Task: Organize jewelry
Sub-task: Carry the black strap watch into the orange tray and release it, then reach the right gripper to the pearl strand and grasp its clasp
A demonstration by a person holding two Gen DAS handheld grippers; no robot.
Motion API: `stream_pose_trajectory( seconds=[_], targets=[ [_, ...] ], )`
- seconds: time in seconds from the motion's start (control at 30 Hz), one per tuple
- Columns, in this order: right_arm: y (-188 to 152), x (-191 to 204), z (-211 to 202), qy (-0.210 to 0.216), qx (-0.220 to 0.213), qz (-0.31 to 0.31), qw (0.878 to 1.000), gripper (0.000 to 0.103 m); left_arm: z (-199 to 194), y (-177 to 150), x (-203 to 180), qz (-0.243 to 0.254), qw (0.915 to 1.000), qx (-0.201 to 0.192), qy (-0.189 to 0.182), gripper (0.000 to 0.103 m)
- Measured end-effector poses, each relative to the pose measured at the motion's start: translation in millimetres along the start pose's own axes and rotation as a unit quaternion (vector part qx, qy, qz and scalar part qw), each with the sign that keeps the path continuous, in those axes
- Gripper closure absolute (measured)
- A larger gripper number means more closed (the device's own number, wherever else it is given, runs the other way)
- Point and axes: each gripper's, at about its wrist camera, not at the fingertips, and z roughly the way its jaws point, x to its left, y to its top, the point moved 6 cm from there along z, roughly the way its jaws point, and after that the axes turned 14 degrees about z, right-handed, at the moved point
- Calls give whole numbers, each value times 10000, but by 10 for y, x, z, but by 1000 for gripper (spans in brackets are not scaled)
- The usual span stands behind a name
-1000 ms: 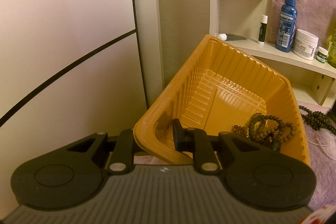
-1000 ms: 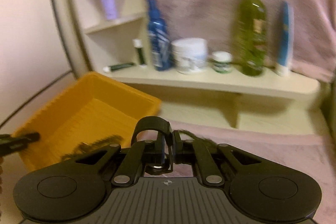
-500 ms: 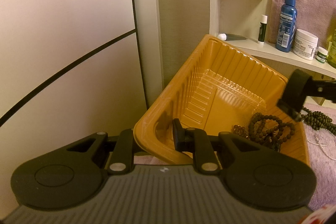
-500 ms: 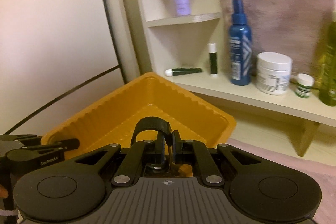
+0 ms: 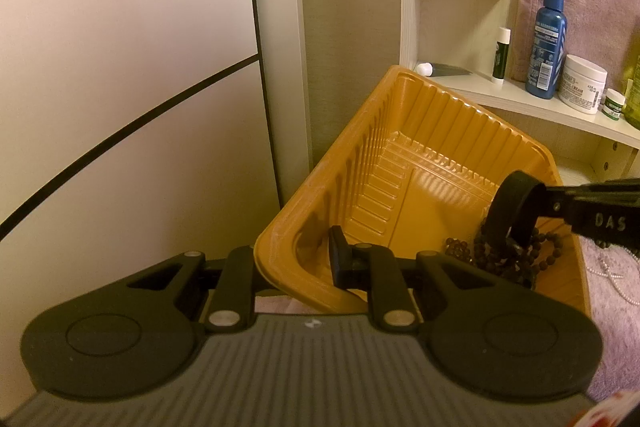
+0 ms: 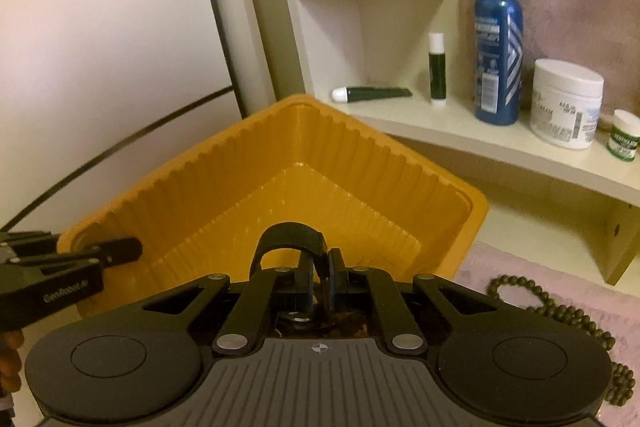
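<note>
Here, the ribbed orange plastic tray (image 5: 420,163) sits tilted, its near corner raised, and the left gripper (image 5: 298,263) is clamped on the wall at that corner: one finger (image 5: 340,259) lies inside the tray and the other outside under the rim. In the tray's lower right corner lies a heap of dark brown beaded bracelets (image 5: 508,259).

Over that heap hangs the right gripper (image 6: 319,277), its jaws together on a black fabric strap bent into a loop (image 6: 289,241); in the left wrist view the loop (image 5: 516,215) stands just above the beads, whether touching them cannot be told. In the right wrist view something round and dark sits low between the fingers, too hidden to name.

Outside the tray, on the pink fuzzy cloth (image 6: 516,267) by its right side, lie a string of dark olive beads (image 6: 568,315) and, in the left wrist view, a thin strand of small white pearls (image 5: 612,271).

Beyond the tray's far edge a cream shelf (image 6: 460,131) carries a dark green tube with a white cap (image 6: 372,93) lying flat, an upright lip balm stick (image 6: 437,69), a blue spray bottle (image 6: 498,39), a white cream jar (image 6: 566,103) and a small green-labelled pot (image 6: 624,141).
</note>
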Motion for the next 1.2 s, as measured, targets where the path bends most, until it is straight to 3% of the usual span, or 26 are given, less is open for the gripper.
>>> stream_pose_trajectory(
  seconds=[0.13, 0.2, 0.27, 0.33, 0.73, 1.2],
  targets=[
    [-17, -17, 37, -36, 67, -31, 10000, 95, 1, 2, 1, 0, 10000, -2, -1, 86],
    [-25, -11, 47, 3, 134, -69, 9999, 89, 2, 1, 1, 0, 10000, 1, -1, 86],
    [-33, 4, 44, 47, 178, -96, 9998, 63, 7, -8, 8, -8, 10000, 9, -4, 86],
    [-39, 14, 14, 54, 125, -122, 9998, 48, 7, -12, 10, -12, 10000, 13, -5, 86],
    [-170, -196, -389, 1, -75, 355, 9993, 46, 4, -21, 6, -8, 10000, 10, 1, 86],
    [-436, -723, -940, -578, -135, 945, 9938, 45, 5, -16, 7, 1, 10000, 10, 2, 86]
  ],
)
